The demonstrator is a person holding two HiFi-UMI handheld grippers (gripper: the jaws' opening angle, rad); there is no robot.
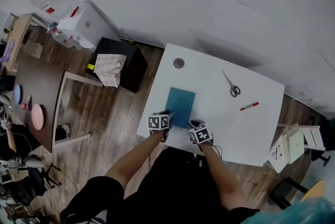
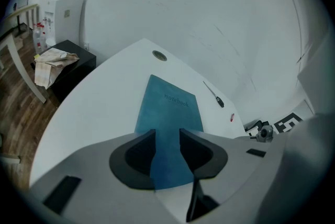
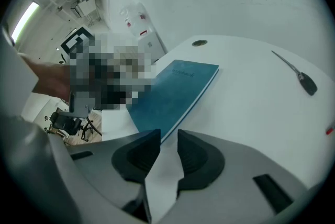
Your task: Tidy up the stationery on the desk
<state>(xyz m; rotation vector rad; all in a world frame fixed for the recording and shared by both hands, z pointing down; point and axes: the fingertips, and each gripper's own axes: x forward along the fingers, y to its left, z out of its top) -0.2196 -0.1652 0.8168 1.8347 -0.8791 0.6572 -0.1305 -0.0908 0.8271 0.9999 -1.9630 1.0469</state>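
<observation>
Notebook (image 1: pixel 180 105) (lettered "notebook") at left gripper (image 2: pixel 167 135), right gripper (image 3: pixel 168 137), both slightly parted, empty.

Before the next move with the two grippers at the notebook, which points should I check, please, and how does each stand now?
1. Left gripper jaws apart: ok.
2. Notebook near edge lined up in the left gap: ok.
3. Right gripper jaws apart: ok; only bare desk between them.
4. Notebook flat, apart from scissors and red pen: ok.
5. Left jaws touching the notebook: cannot tell.
</observation>
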